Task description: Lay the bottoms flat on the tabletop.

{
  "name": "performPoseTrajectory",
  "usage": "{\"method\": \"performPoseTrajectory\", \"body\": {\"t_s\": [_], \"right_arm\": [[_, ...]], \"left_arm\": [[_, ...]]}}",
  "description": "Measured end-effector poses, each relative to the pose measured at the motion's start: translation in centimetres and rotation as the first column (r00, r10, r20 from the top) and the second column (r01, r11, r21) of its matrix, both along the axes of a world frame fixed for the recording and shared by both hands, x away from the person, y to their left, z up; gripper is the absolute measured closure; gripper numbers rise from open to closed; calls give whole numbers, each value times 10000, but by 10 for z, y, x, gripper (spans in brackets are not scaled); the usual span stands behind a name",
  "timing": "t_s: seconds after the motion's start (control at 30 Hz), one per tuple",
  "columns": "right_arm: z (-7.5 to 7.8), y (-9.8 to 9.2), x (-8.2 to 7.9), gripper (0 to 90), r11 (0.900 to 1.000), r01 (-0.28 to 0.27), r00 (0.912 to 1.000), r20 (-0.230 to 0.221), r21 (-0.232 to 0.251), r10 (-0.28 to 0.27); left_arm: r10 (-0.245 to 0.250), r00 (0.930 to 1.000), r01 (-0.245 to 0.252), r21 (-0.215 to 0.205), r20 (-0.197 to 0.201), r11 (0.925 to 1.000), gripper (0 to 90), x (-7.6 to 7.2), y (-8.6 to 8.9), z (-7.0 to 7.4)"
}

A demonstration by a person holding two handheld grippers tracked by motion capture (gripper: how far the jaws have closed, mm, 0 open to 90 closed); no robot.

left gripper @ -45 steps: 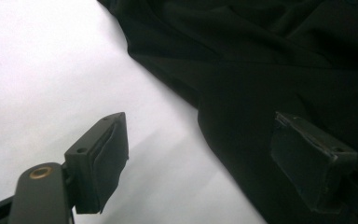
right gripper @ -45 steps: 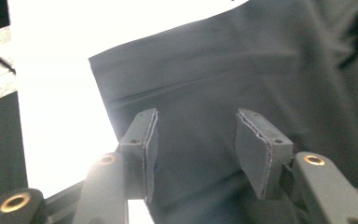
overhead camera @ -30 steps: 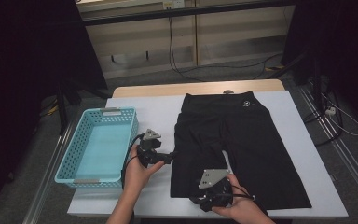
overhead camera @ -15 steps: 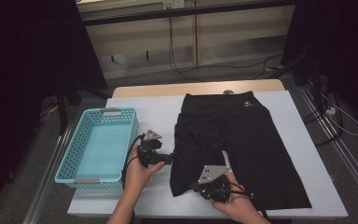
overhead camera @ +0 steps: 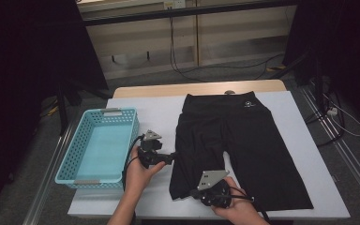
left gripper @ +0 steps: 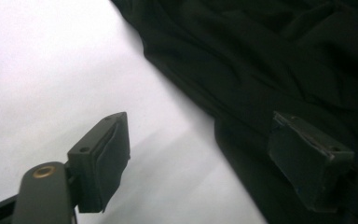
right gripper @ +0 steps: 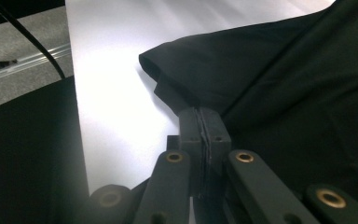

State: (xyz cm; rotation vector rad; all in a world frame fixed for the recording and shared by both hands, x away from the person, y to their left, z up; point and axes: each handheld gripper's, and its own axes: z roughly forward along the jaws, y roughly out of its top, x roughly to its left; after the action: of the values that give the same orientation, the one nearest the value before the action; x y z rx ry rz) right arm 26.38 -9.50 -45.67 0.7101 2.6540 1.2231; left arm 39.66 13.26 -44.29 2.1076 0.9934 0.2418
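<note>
A: Where are the black shorts (overhead camera: 238,150)?

B: Spread flat on the white bench (overhead camera: 304,140), to the right of the blue basket (overhead camera: 97,146), waistband at the far edge and leg hems toward the person.

A: And the right tongs (right gripper: 200,122)?

B: At the hem corner of the shorts leg nearer the basket. The jaws have just been closing, and in the right gripper view they are now clamped together on the hem fabric, with a fold of cloth rising out from between the pads.

A: The left tongs (overhead camera: 172,157)?

B: Between the basket and the shorts, at the shorts' side edge. In the left gripper view the jaws stand wide, one pad over bare bench, the other over the black cloth, gripping nothing.

A: Anything in the basket?

B: I see only its blue floor.
</note>
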Motion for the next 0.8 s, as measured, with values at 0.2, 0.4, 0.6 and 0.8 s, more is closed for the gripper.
{"method": "performPoseTrajectory", "body": {"t_s": [0.2, 0.4, 0.6, 0.8], "right_arm": [[0, 1, -1, 894, 9999, -155, 9999, 5, -41, 155], [0, 1, -2, 894, 9998, -176, 9998, -87, 33, 176], [1, 3, -3, 893, 9997, -262, 9996, -62, -19, 262], [1, 3, -4, 893, 9995, -296, 9995, -59, -56, 296]], "left_arm": [[138, 9999, -138, 75, 55, 9999, 305, 1, -2, -4], [120, 9998, -122, -102, -181, 9999, 473, 4, -2, -9], [17, 9998, -18, -26, -180, 10000, 565, 3, -7, -12], [-206, 9993, 206, -9, -322, 9998, 653, 1, -13, -11]]}}
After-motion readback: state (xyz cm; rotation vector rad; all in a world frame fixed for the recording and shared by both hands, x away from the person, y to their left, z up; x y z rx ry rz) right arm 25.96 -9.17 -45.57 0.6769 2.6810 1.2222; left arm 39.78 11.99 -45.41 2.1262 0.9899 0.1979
